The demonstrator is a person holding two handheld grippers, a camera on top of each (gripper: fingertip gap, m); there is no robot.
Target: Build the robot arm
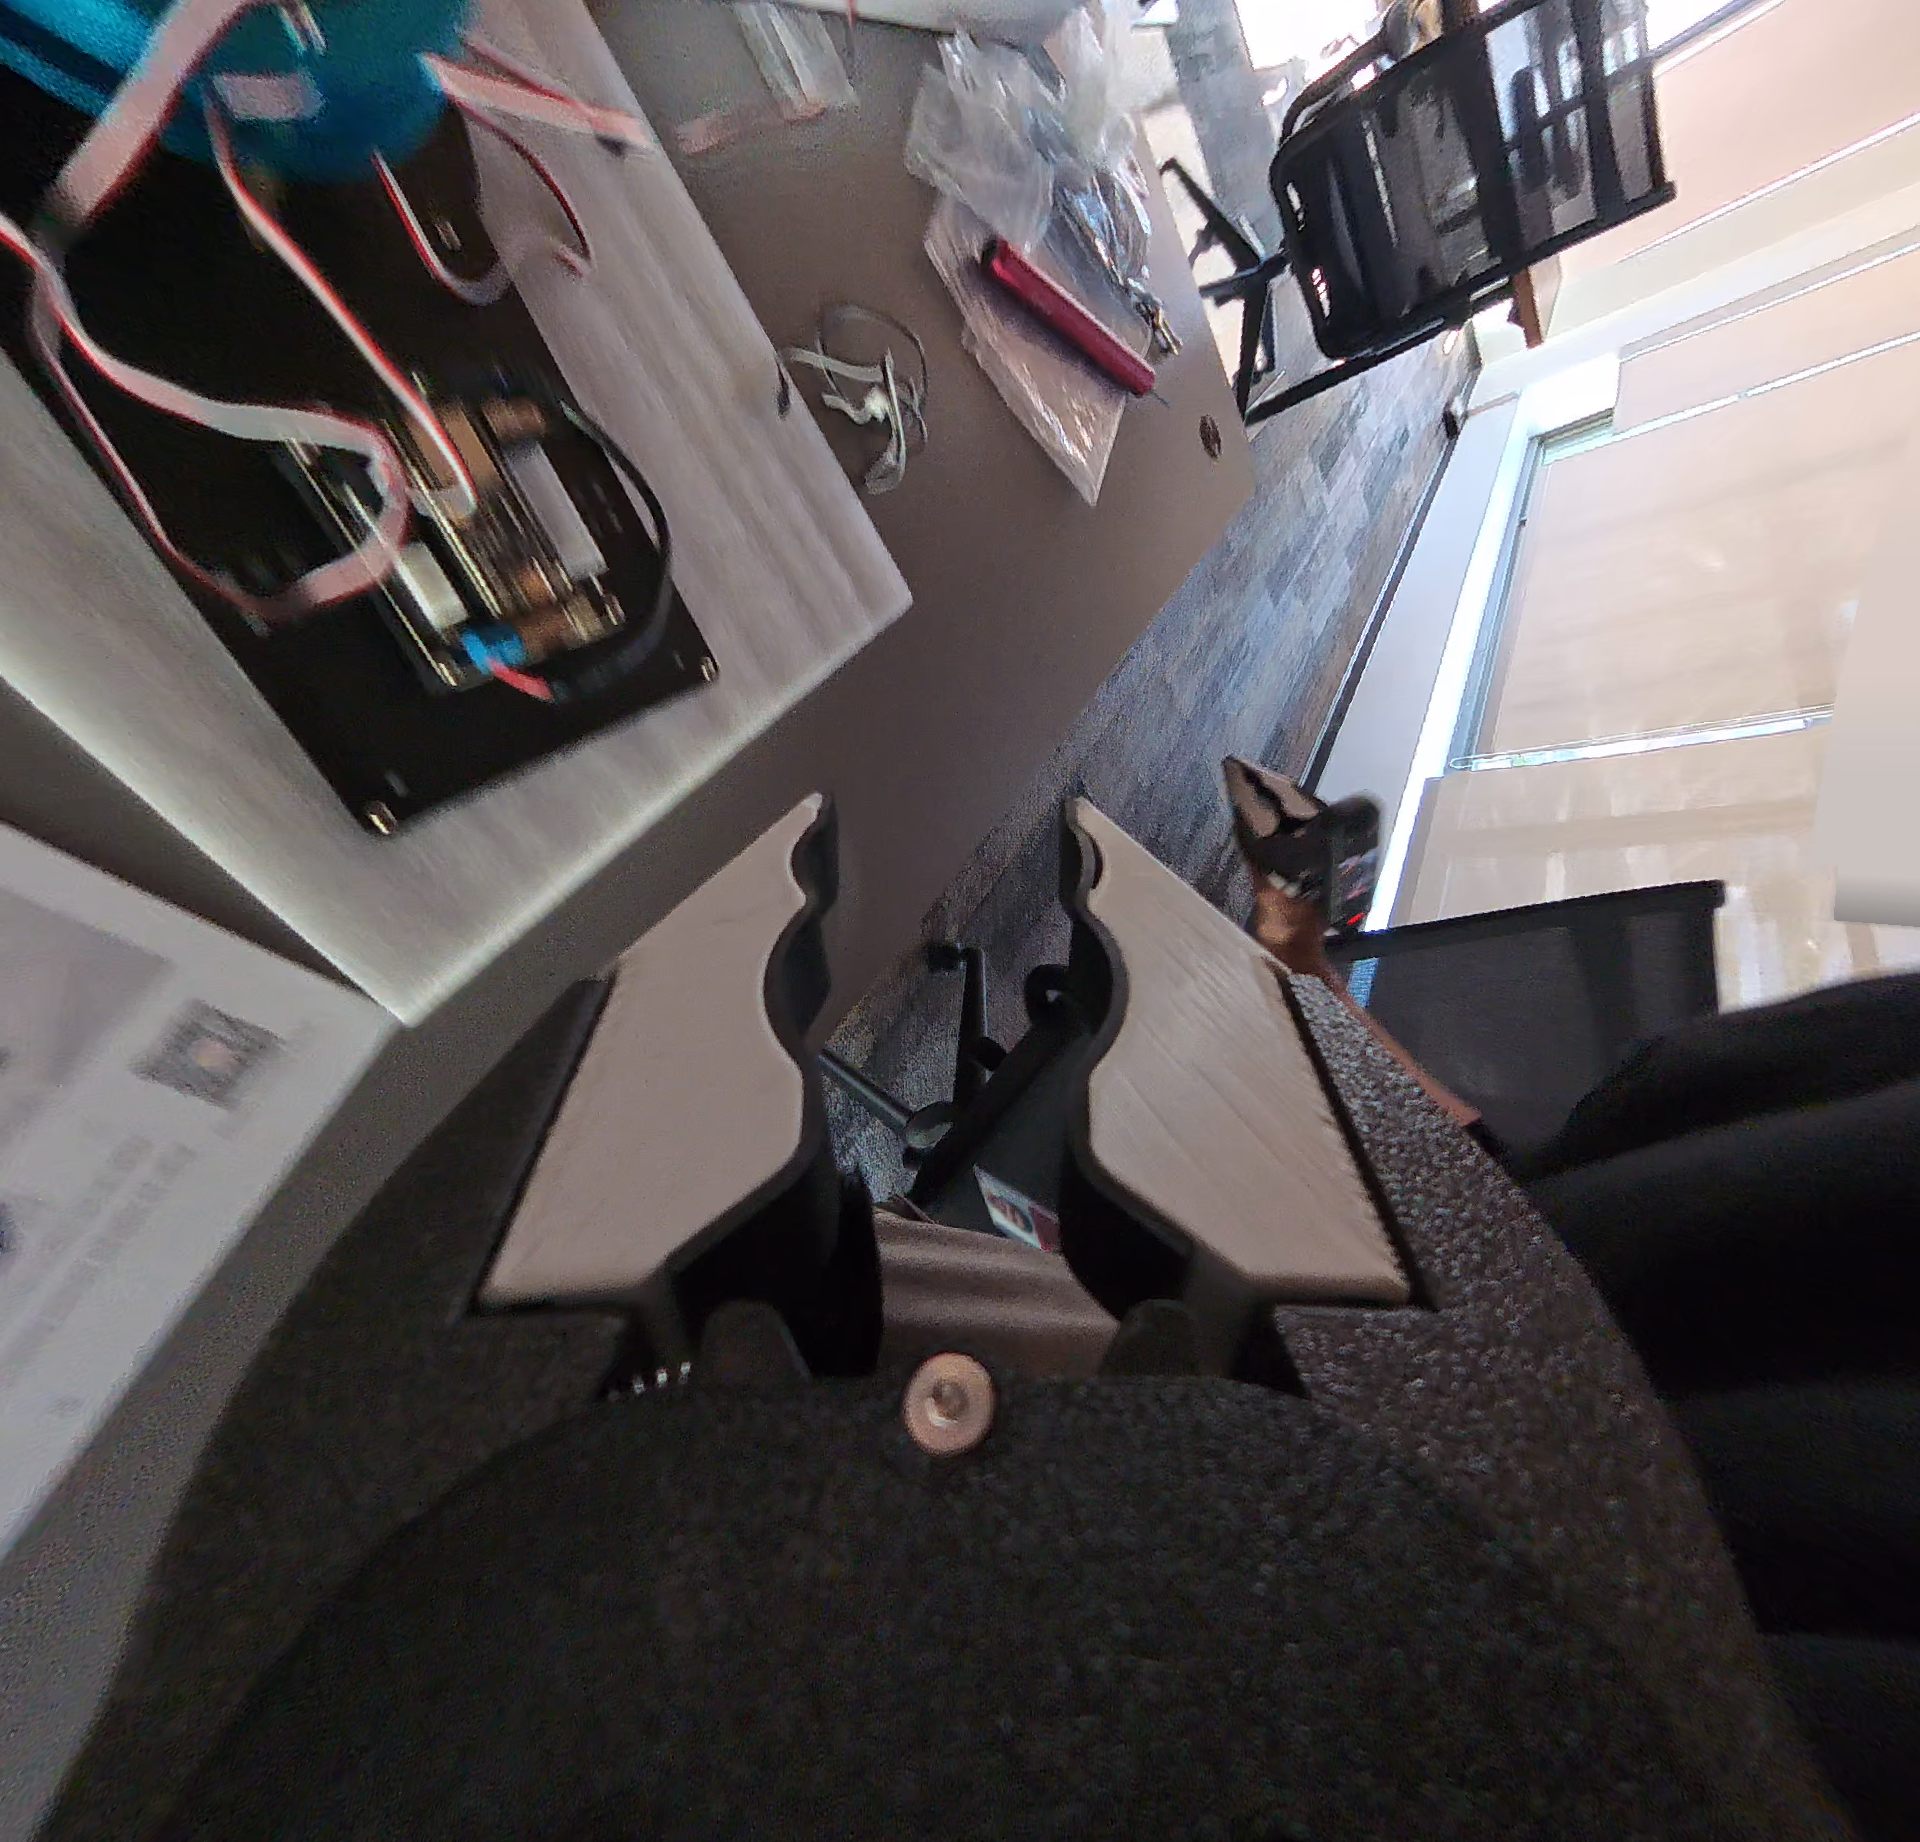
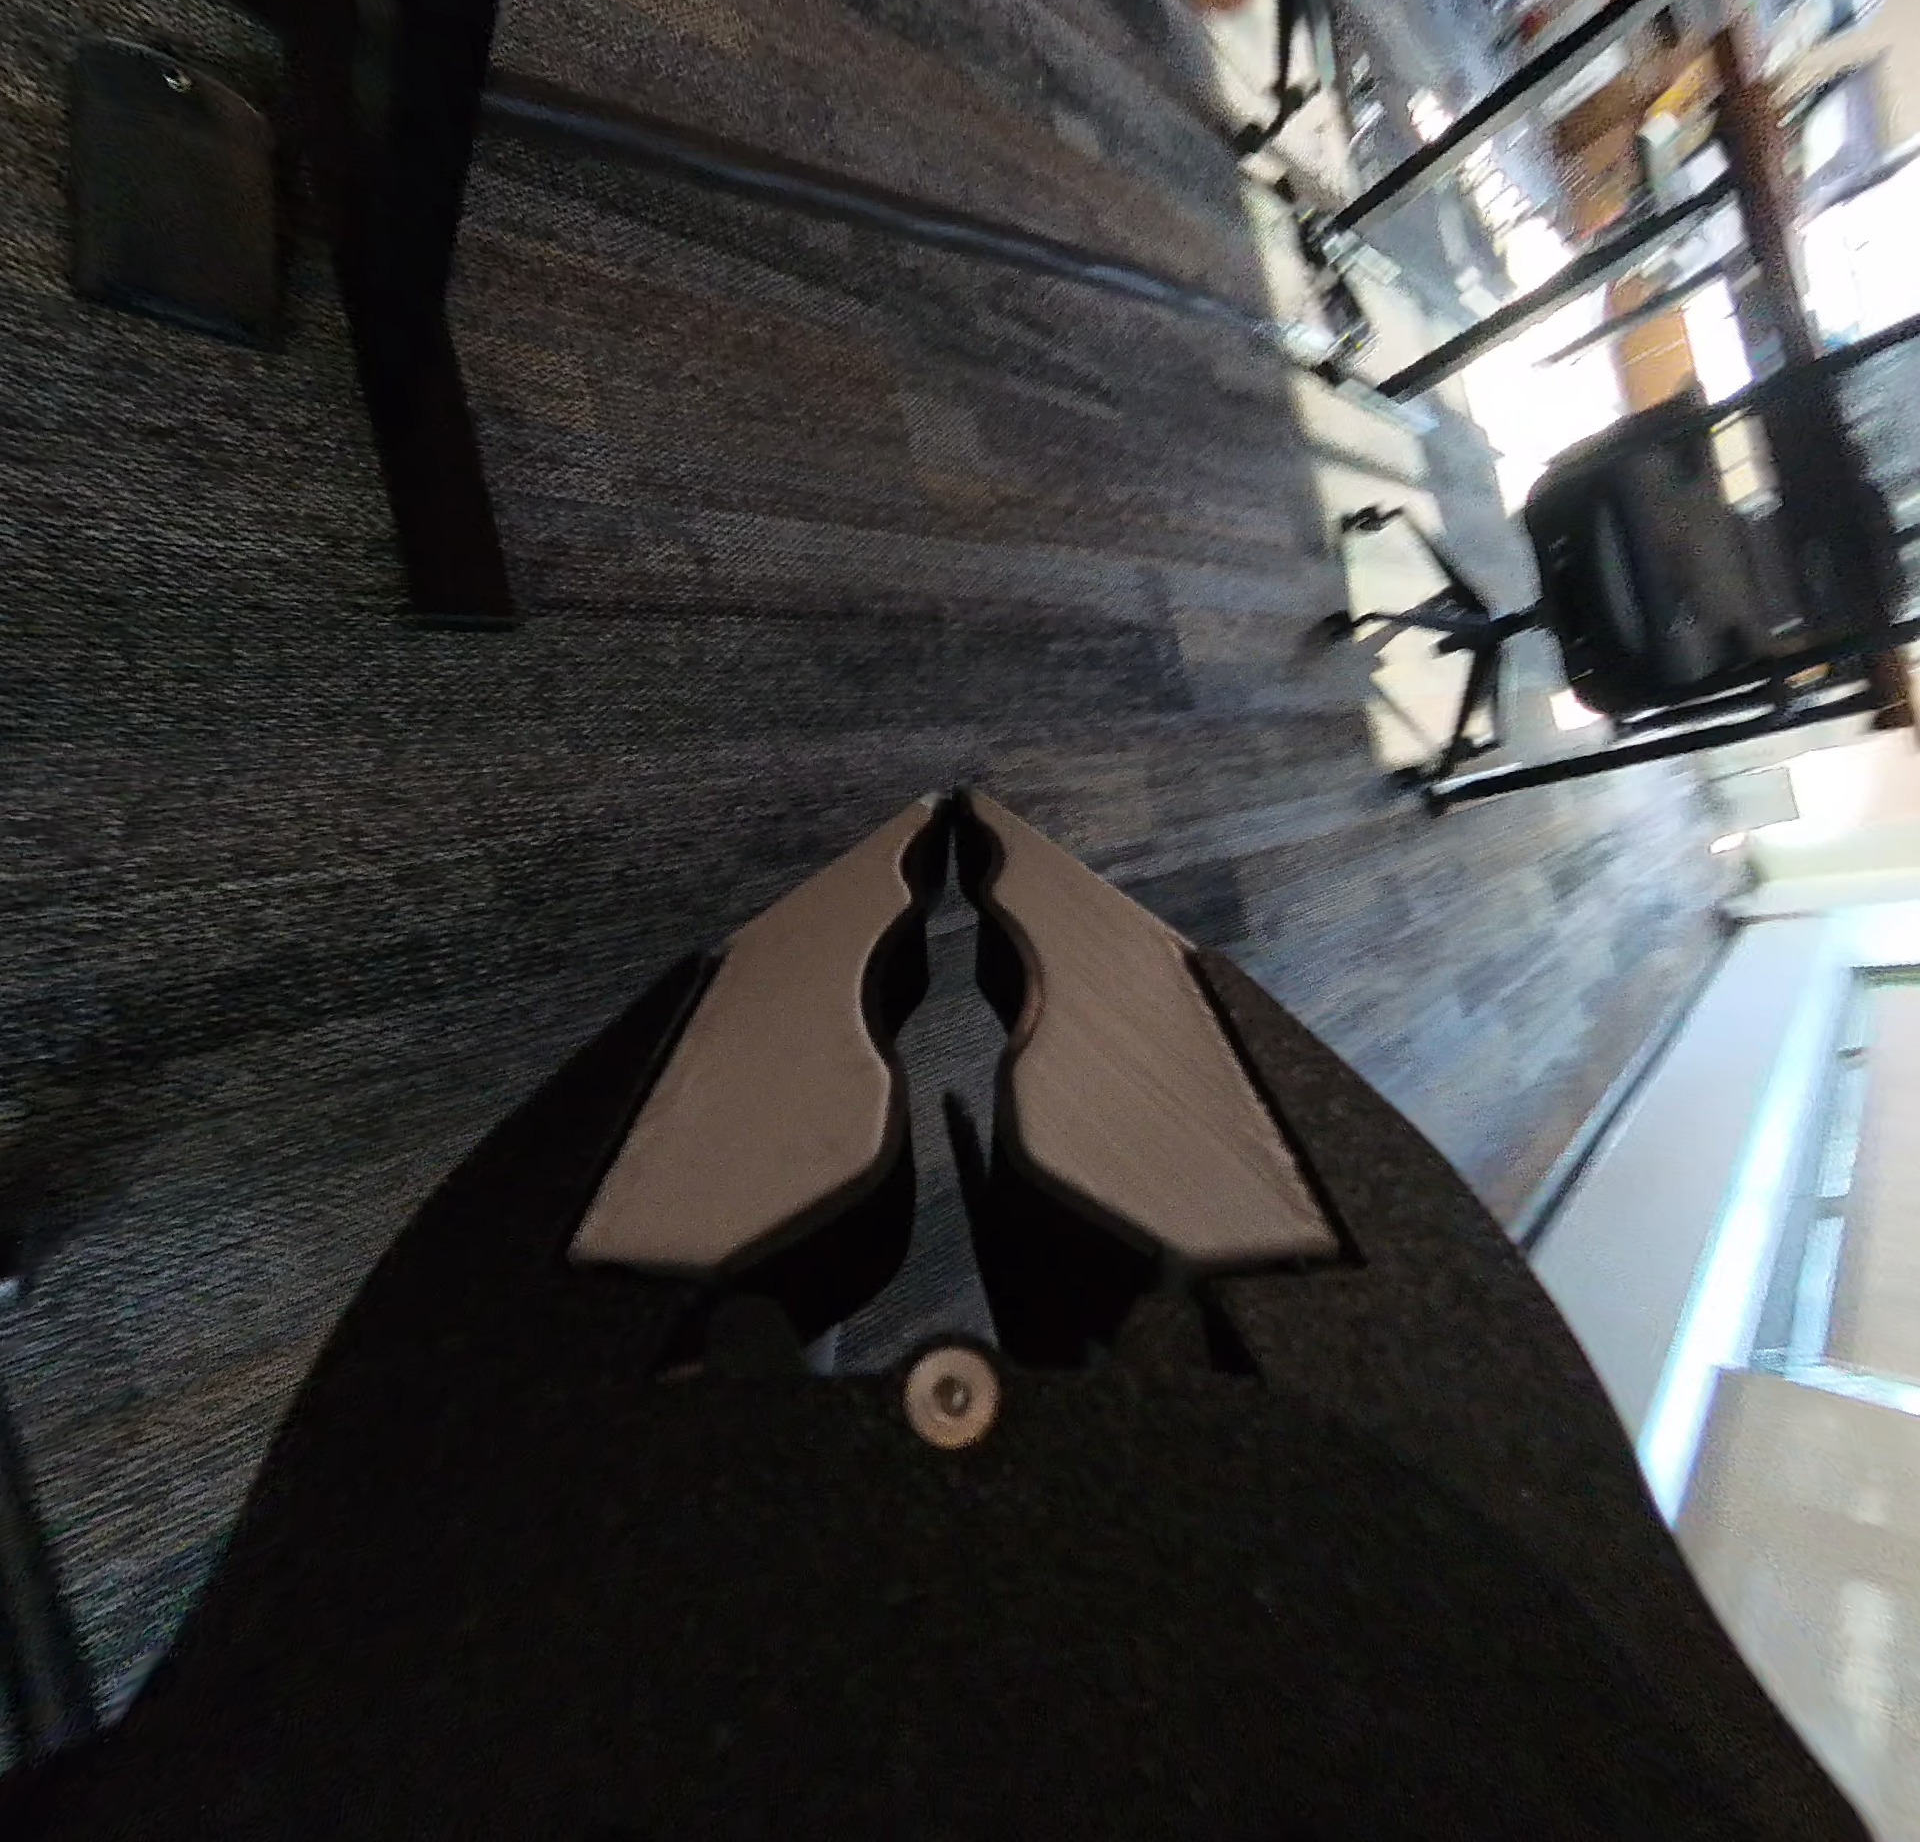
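Observation:
My left gripper (image 1: 948,810) is open and empty, tilted over the near edge of a grey table (image 1: 987,587). To its left, a black electronics board (image 1: 343,504) with white-and-red ribbon cables (image 1: 208,410) lies on a white foam sheet (image 1: 727,504). A blue object (image 1: 343,36) sits behind the board. My right gripper (image 2: 953,800) is shut with nothing between its fingertips and points at grey carpet (image 2: 727,442). It also shows in the left wrist view (image 1: 1278,826), off the table to the right, held by a hand.
A red cylinder (image 1: 1070,322) lies on clear plastic bags, with a small loose cable (image 1: 873,390) beside it. A printed paper sheet (image 1: 135,1148) lies at the near left. A black office chair (image 1: 1455,182) stands beyond the table. A black table leg (image 2: 426,338) and another chair (image 2: 1683,587) stand on the carpet.

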